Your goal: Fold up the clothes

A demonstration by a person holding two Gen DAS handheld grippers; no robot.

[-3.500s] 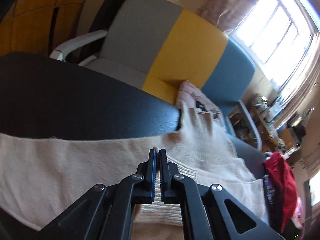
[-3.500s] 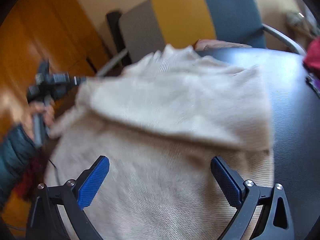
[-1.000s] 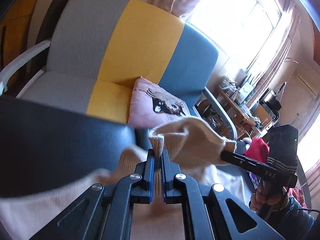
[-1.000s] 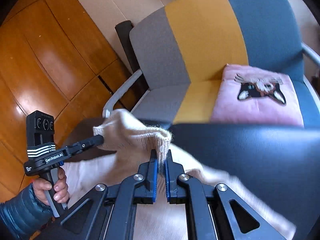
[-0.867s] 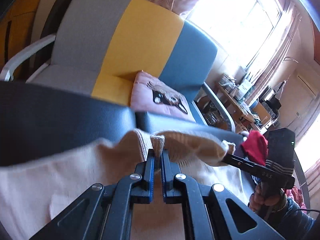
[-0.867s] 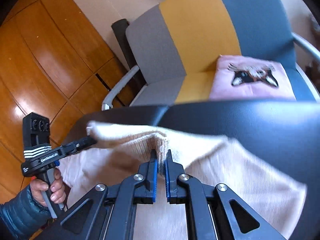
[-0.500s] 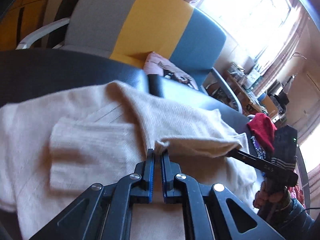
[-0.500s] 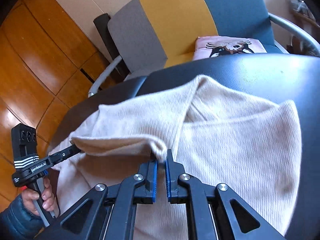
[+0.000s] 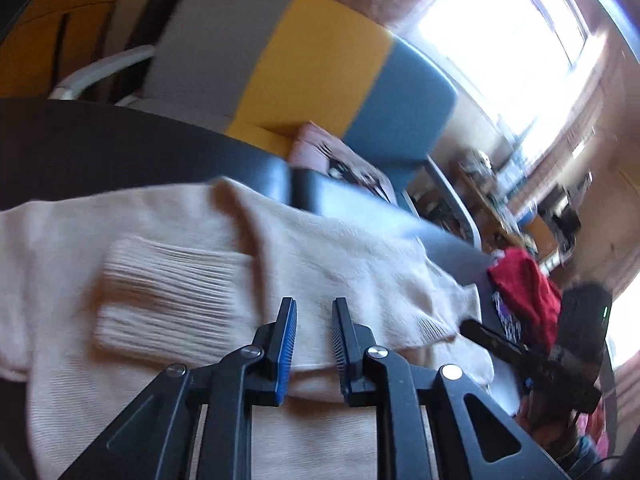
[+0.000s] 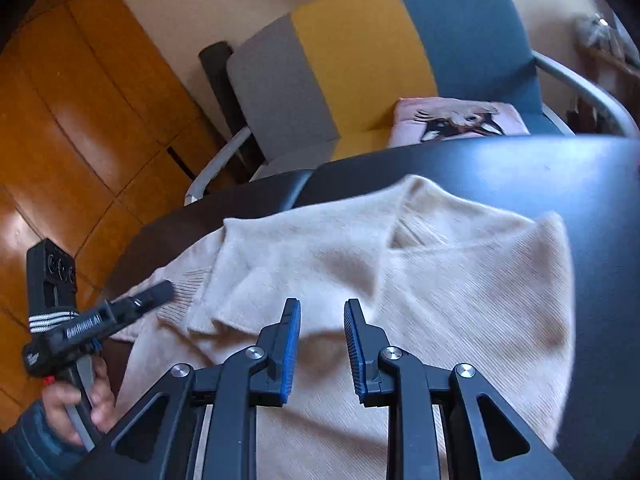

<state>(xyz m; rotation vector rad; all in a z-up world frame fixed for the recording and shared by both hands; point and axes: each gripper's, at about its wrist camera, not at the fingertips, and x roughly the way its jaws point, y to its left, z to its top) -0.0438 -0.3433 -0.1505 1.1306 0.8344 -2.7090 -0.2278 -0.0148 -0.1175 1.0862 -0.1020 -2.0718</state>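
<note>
Both jaws stand apart, nothing between them, over a cream sweater lying folded on the black table.

From my seat, the left gripper (image 9: 314, 316) and the right gripper (image 10: 322, 320) each show a clear gap between the blue pads, and I see no cloth pinched in either. The sweater (image 10: 420, 280) lies on the table (image 10: 560, 168) with 1 layer turned over the body and a ribbed cuff (image 9: 168, 300) resting on top. I judge this fits either a fold just laid or a pause ahead of another, so I would keep both tips low and level, lift clear without snagging the knit, and check that the edges line up. My left hand (image 10: 76, 404) grips its handle at the sweater's left edge, tool pointing inward. Beyond stand a striped chair (image 10: 360, 52) and a pink cushion (image 10: 456, 120).
</note>
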